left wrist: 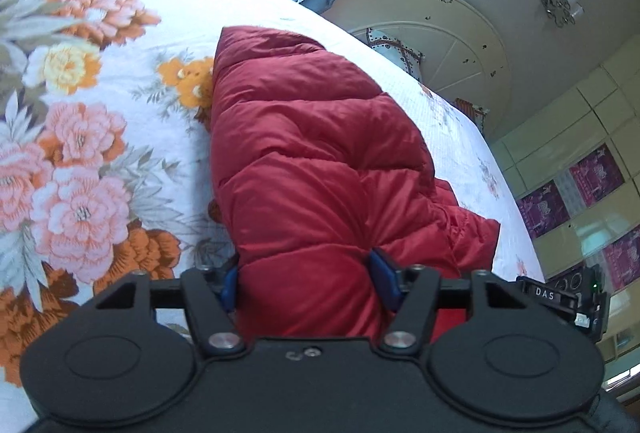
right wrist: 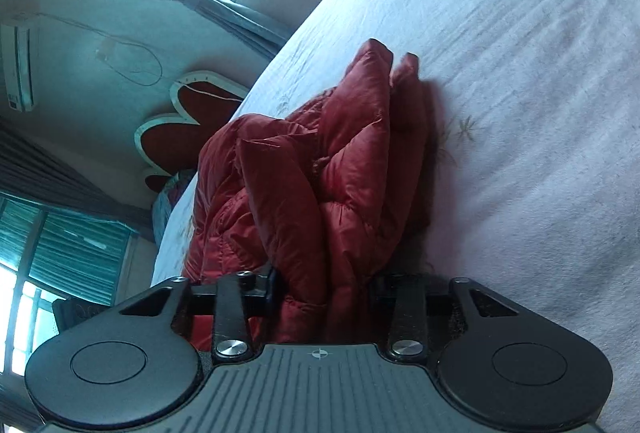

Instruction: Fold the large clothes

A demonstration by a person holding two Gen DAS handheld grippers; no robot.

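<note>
Left wrist view: my left gripper (left wrist: 308,281) has its blue pads (left wrist: 383,279) clamped on a thick fold of the red puffer jacket (left wrist: 316,149), glossy, quilted in fat horizontal tubes, lying on the floral bedsheet (left wrist: 80,105). Right wrist view: my right gripper (right wrist: 324,293) pinches a bunched, crinkled wad of the same jacket (right wrist: 320,169); here the sheet (right wrist: 520,73) looks pale and softly wrinkled.

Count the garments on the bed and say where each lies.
1: the red puffer jacket, bunched on the floral bedsheet, gripped between the left gripper and the right gripper. Anything beneath it is hidden.
</note>
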